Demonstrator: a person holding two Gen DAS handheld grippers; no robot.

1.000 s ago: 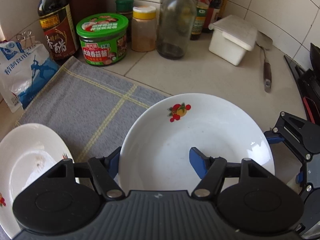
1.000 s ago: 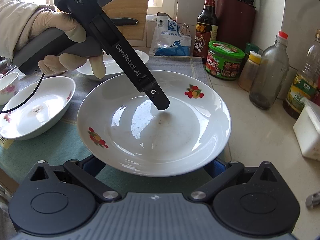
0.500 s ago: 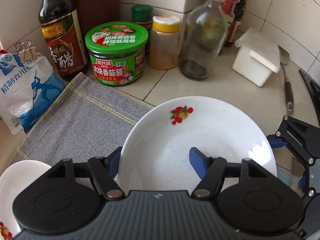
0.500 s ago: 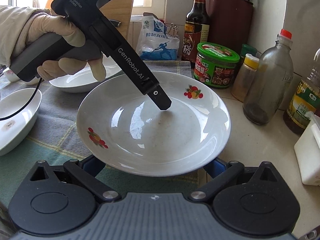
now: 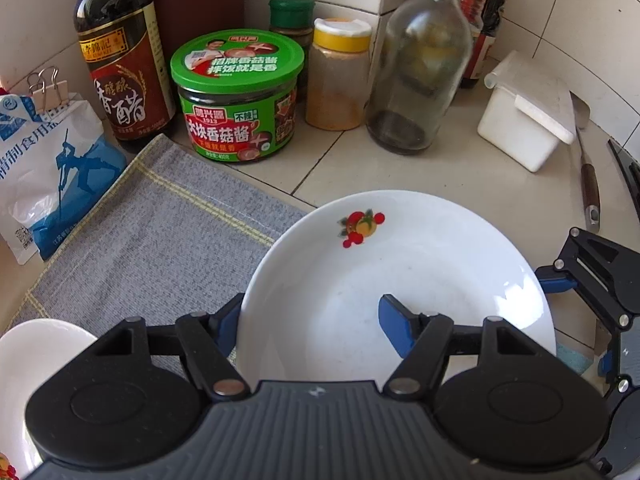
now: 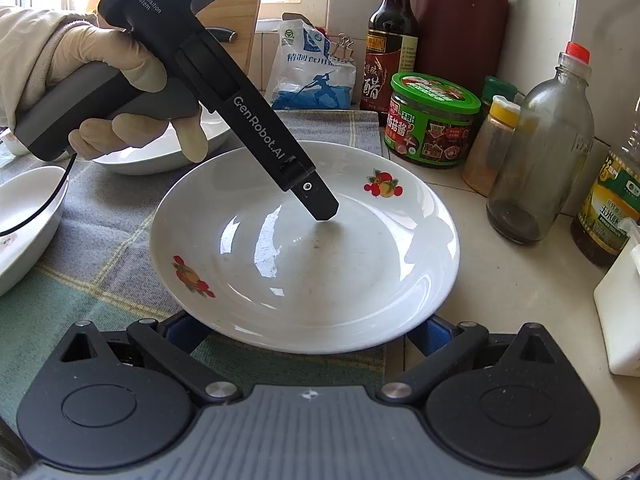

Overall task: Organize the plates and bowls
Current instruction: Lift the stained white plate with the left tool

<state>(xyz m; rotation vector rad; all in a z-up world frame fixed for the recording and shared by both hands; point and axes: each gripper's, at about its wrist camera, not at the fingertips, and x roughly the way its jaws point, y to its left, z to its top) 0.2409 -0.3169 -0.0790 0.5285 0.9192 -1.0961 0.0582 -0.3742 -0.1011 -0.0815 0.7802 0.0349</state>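
Note:
A white plate (image 5: 400, 272) (image 6: 304, 264) with fruit decals hangs between both grippers, over the right edge of the grey cloth (image 5: 152, 240) and the tiled counter. My left gripper (image 5: 310, 314) is shut on its rim, one blue finger inside the dish and the other outside under the rim. In the right wrist view the left gripper (image 6: 320, 208), held by a gloved hand (image 6: 100, 92), comes down from the upper left into the plate. My right gripper (image 6: 306, 330) (image 5: 560, 280) has its fingers spread wide under the near rim, the tips hidden.
Another white plate (image 6: 24, 216) (image 5: 36, 360) and a deeper dish (image 6: 160, 156) lie on the cloth to the left. Close behind stand a vinegar bottle (image 5: 120, 60), green-lidded jar (image 5: 240, 96), spice jar (image 5: 338, 76) and glass bottle (image 5: 420, 72). A white box (image 5: 524, 120) sits at right.
Both grippers carried the plate to the right and toward the jars, which look larger and nearer. The plate at the left has slid mostly out of the left wrist view.

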